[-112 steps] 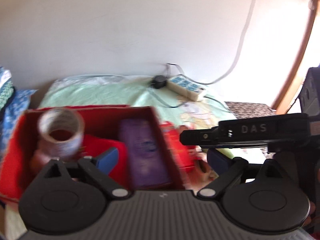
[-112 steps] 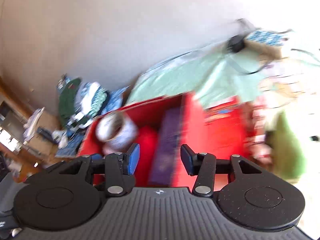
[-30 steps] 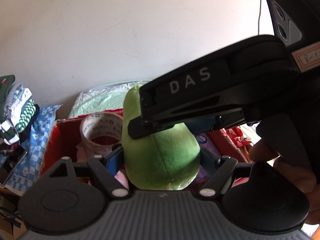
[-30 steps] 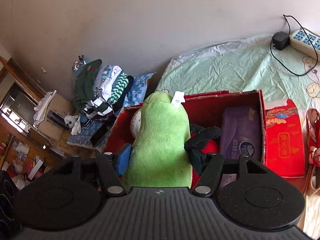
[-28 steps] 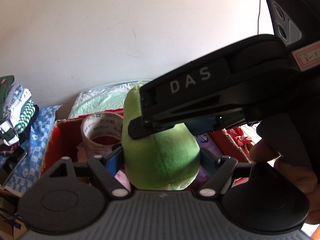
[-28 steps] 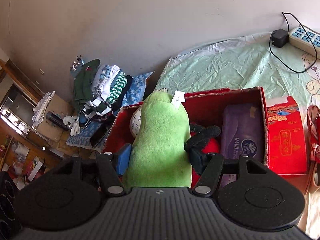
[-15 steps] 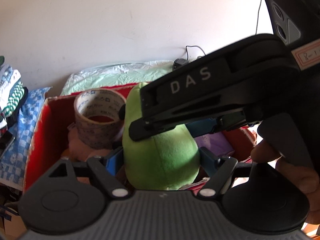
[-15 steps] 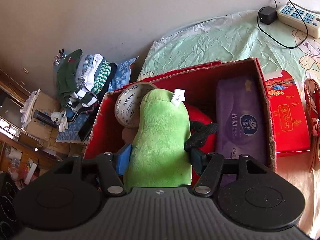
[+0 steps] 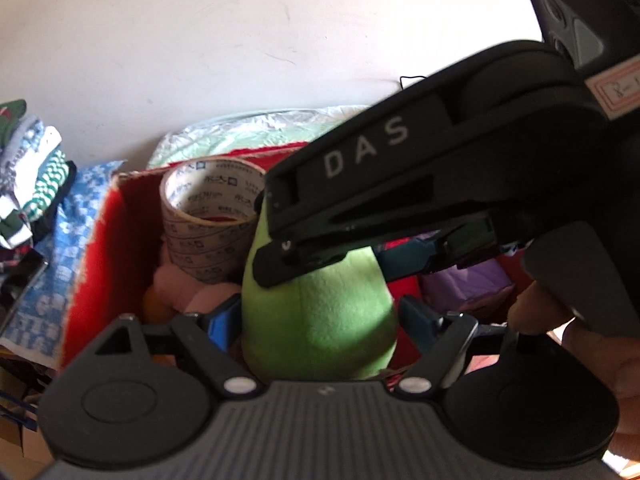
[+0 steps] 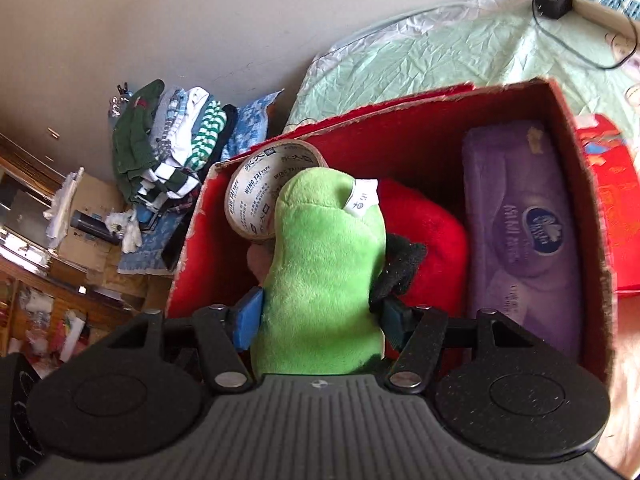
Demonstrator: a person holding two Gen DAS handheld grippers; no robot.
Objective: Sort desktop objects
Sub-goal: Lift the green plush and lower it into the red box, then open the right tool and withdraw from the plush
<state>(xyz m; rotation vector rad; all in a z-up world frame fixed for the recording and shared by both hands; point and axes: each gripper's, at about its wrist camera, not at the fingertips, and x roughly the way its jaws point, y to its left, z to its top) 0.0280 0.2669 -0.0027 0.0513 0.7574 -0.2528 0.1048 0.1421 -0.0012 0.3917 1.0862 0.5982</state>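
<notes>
From the left wrist: left gripper (image 9: 320, 316) with the green plush toy (image 9: 320, 320) between its blue pads, left pad (image 9: 222, 320) against the fabric, right pad (image 9: 414, 316) just beside it with perhaps a thin gap, so a real squeeze on this side cannot be told. Above it the right gripper (image 9: 384, 256), black plastic with white letters, crossing the toy higher up; probably two tools on one toy because the soft long body would sag from one grip. Behind, a roll of tape (image 9: 212, 216) standing on its edge inside the red box (image 9: 100, 248), cardboard core printed, smooth and stiff. At the right edge a hand (image 9: 560, 320) on the handle. From the right wrist: right gripper (image 10: 316, 320) closed on the same green plush toy (image 10: 320, 272), pads pressed into short fuzzy pile from both sides, white label at its rounded tip. Toy hanging low over the middle of the red box (image 10: 592, 216), between the tape (image 10: 256, 196) and a purple tissue pack (image 10: 520, 232), glossy film, flat, along the right wall. Under the toy a red plush thing (image 10: 432, 240) with a black part. Likely being lowered into the free place; not yet released.
</notes>
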